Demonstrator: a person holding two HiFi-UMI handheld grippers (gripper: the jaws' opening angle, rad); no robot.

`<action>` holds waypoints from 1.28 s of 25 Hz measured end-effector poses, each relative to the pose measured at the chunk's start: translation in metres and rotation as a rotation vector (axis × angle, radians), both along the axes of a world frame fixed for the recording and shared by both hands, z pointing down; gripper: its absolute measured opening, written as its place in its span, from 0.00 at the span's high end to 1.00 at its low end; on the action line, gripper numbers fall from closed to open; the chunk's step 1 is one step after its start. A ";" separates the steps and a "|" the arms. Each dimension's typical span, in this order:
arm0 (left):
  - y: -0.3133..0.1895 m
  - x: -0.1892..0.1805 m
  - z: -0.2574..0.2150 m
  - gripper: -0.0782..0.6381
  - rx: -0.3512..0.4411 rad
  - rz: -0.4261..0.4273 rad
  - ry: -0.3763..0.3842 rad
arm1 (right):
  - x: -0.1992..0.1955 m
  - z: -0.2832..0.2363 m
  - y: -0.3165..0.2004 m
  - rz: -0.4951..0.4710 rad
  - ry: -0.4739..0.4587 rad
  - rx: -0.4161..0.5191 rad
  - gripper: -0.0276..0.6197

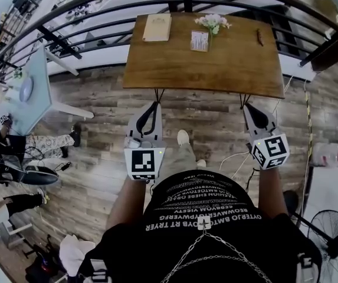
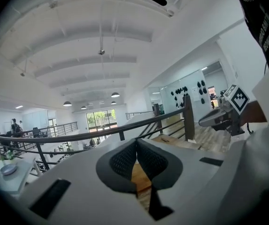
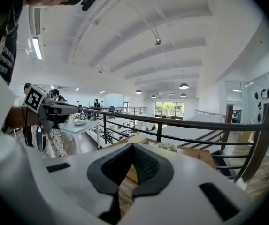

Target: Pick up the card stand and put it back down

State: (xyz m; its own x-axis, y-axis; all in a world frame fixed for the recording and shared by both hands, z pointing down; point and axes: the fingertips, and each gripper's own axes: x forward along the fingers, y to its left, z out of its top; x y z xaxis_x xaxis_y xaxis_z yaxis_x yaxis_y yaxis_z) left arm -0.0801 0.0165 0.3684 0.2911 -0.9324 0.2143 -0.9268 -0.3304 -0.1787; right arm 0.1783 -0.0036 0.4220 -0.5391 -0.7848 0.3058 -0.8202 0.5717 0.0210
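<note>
Hovering at the near edge of the table (image 1: 239,63), both grippers sit side by side in the person's hands, and neither has anything in it. Left gripper (image 1: 155,105): jaws pressed together, tips meeting, nothing pinched. Its own view shows the dark ribbed pads (image 2: 122,161) closed on each other, with only a sliver of wooden table showing below them. Right gripper (image 1: 246,106): same story, jaws pressed together and empty, pads (image 3: 147,165) touching at the tips. The card stand (image 1: 199,40) stands upright toward the far side of the table, just beside a small bunch of flowers (image 1: 213,22). It is well ahead of both sets of jaws and about midway between their two lines, touched by neither. A tan notebook (image 1: 157,27) lies off to its left, apart from it, and a small dark object (image 1: 259,37) lies to its right. A black railing (image 1: 98,5) curves past the table's far edge.
</note>
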 end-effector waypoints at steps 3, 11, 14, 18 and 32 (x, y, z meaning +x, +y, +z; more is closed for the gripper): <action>-0.014 -0.006 0.010 0.85 -0.024 -0.008 0.005 | -0.008 0.005 -0.015 -0.012 0.000 -0.015 0.93; -0.078 -0.003 0.016 0.85 -0.024 0.028 0.012 | -0.010 0.010 -0.067 0.006 0.013 -0.027 0.93; -0.102 0.003 0.013 0.85 -0.019 0.050 0.018 | -0.006 0.011 -0.084 0.015 0.022 -0.037 0.93; -0.131 0.014 0.013 0.85 -0.035 0.084 0.018 | -0.003 0.011 -0.106 0.039 0.016 -0.051 0.93; -0.195 0.001 0.009 0.85 -0.036 0.121 0.000 | -0.020 0.006 -0.163 0.062 0.018 -0.057 0.93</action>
